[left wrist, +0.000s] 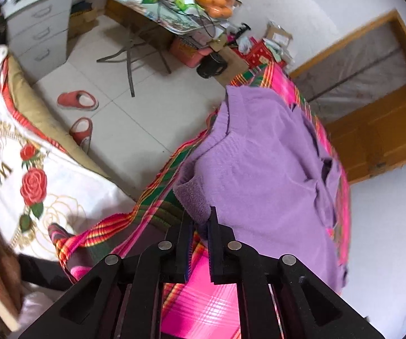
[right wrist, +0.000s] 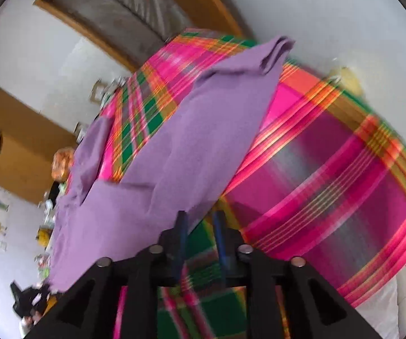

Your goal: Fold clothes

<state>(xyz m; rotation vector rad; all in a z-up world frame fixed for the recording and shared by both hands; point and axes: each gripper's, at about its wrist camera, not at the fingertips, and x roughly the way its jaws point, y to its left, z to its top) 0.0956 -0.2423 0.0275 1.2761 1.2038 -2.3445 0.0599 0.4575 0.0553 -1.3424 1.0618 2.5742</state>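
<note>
A purple fleece garment (left wrist: 262, 163) lies on a bed covered with a pink, green and orange plaid sheet (left wrist: 200, 302). My left gripper (left wrist: 200, 220) is at the garment's near edge, where a rolled cuff or hem sits by its fingertips; its jaws stand slightly apart with plaid showing between them, and I cannot tell if they pinch cloth. In the right wrist view the purple garment (right wrist: 180, 141) stretches across the plaid sheet (right wrist: 330, 183). My right gripper (right wrist: 200, 220) is at its near edge, jaws apart, with nothing visibly held.
A white pillow with red roses (left wrist: 42, 186) lies left of the garment. Beyond the bed edge are a tiled floor with red slippers (left wrist: 77, 100), a cluttered folding table (left wrist: 157, 8), a grey drawer unit (left wrist: 39, 28) and a wooden door (left wrist: 378, 130).
</note>
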